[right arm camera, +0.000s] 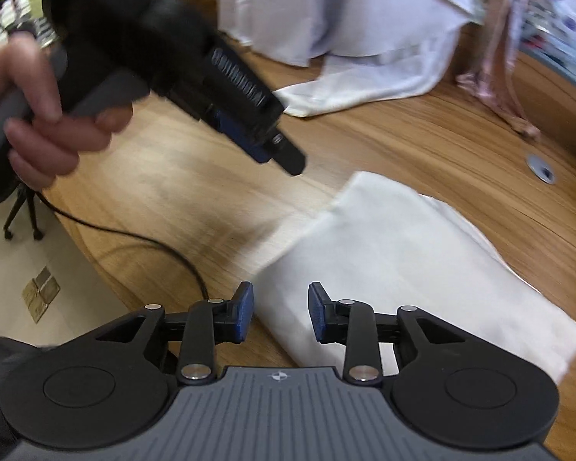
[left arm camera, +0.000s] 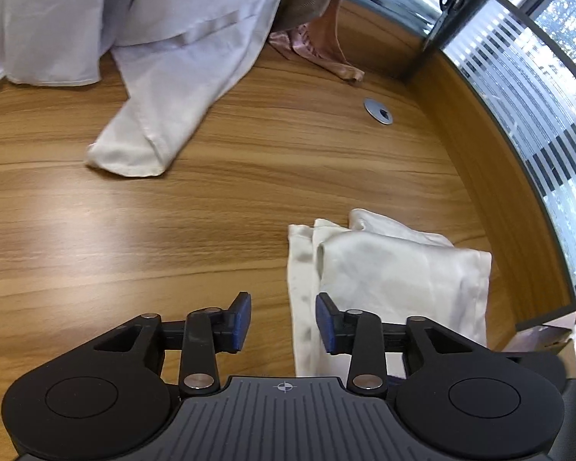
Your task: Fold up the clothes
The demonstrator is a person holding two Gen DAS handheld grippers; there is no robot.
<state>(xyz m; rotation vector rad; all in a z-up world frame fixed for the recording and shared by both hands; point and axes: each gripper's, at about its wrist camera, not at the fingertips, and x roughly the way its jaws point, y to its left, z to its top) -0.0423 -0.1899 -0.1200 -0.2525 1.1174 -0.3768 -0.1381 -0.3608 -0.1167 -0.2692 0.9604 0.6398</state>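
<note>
A folded cream cloth (left arm camera: 395,280) lies on the wooden table (left arm camera: 211,199), also in the right wrist view (right arm camera: 403,261). My left gripper (left arm camera: 283,320) is open and empty, hovering over the cloth's left edge. My right gripper (right arm camera: 280,317) is open and empty above the cloth's near corner. The left gripper also shows in the right wrist view (right arm camera: 284,155), held in a hand, above the table left of the cloth. A pile of white garments (left arm camera: 153,38) lies at the back, with one sleeve (left arm camera: 142,142) stretched toward me.
A pink satin garment (left arm camera: 318,46) hangs at the back. A metal cable grommet (left arm camera: 379,111) sits in the table. A striped glass partition (left arm camera: 518,88) bounds the right side. A black cable (right arm camera: 142,238) runs over the table's left edge.
</note>
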